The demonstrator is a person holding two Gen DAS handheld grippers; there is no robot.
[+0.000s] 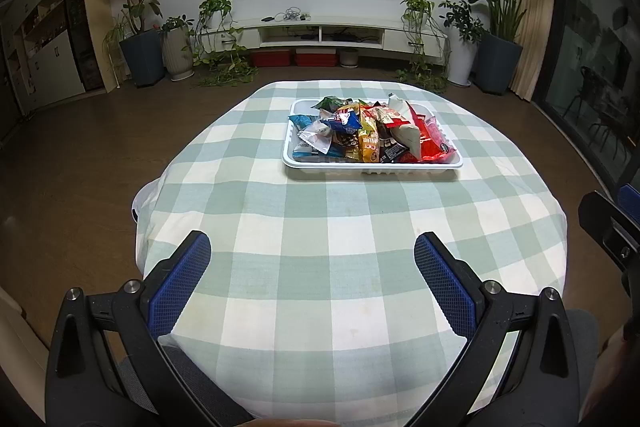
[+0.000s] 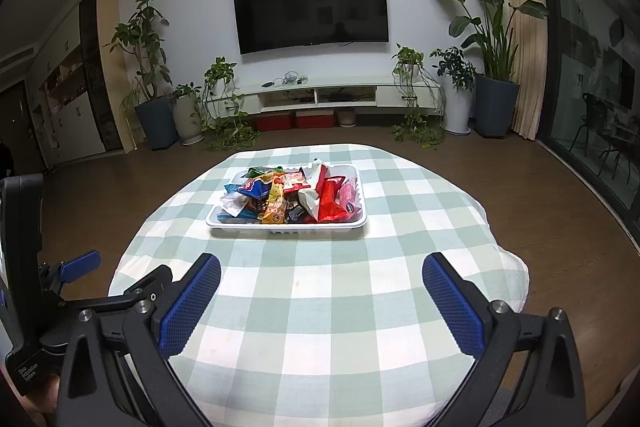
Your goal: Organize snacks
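left gripper [image 1: 312, 255]: your jaws are spread wide with nothing between them, hanging over the near edge of the table, well short of the snacks.

right gripper [image 2: 321, 277]: same deal, jaws wide apart and empty, parked near your side of the tablecloth [image 2: 320, 327].

gripper spacing: the two rigs sit close side by side. You can see the right one poking in at the left wrist view's edge [image 1: 612, 227], and the left one at the right wrist view's edge [image 2: 76, 265]. If you reach in with both at once, I'd guess they bump.

tray [image 1: 372, 165]: white, shallow, sitting toward the far half of the table. It looks light, so a sideways nudge from a finger could slide it on the cloth instead of getting you a packet.

snacks [image 1: 370, 131]: all heaped in that tray, overlapping, no clear single one on top. Grab one and you'll probably drag its neighbours over the low rim.

red packet [image 1: 434, 143]: glossy, leaning at the right end by the rim. Slick foil like that could squirt out of the pads.

white packet [image 2: 314, 195]: standing up tall in the pile, likely to tip if you brush it.

cloth: loose, draped. Snag it and the tray moves too.
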